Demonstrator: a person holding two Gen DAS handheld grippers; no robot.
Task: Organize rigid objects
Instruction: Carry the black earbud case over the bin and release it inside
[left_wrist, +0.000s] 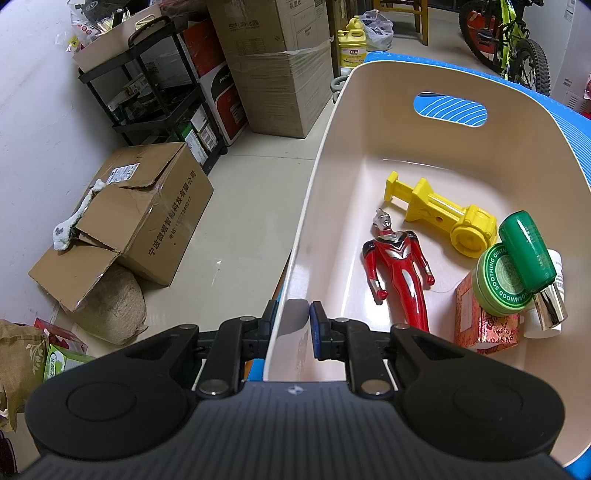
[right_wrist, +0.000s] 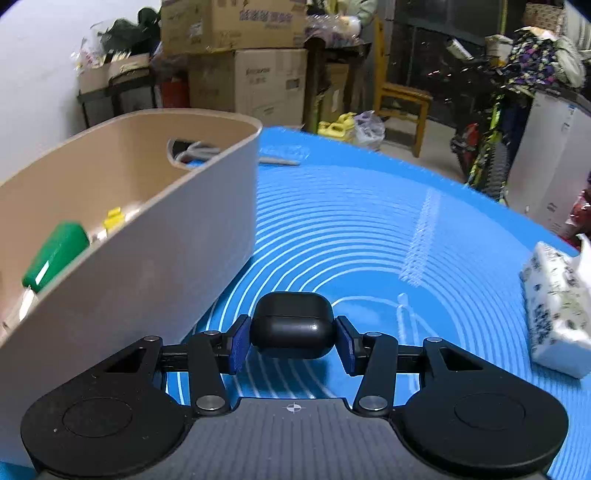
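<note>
My left gripper (left_wrist: 291, 314) is shut on the near wall of a cream plastic bin (left_wrist: 314, 192). Inside the bin lie a red hero figure (left_wrist: 397, 269), a yellow toy (left_wrist: 443, 214), a green bottle (left_wrist: 526, 249), a round green ointment tin (left_wrist: 496, 284) and a red patterned box (left_wrist: 480, 325). In the right wrist view my right gripper (right_wrist: 293, 339) is shut on a small black earbud case (right_wrist: 293, 325), lifted a little above the blue mat (right_wrist: 369, 229). The bin's outer wall (right_wrist: 147, 280) stands just left of it, with the green bottle (right_wrist: 55, 254) showing over the rim.
A white patterned tissue pack (right_wrist: 557, 314) lies on the mat at the right. A grey stick (right_wrist: 277, 160) rests at the mat's far end. Off the mat stand cardboard boxes (left_wrist: 147, 210), a black shelf rack (left_wrist: 155, 92), a yellow jug (left_wrist: 352, 48), a bicycle (left_wrist: 513, 44) and a wooden chair (right_wrist: 399, 99).
</note>
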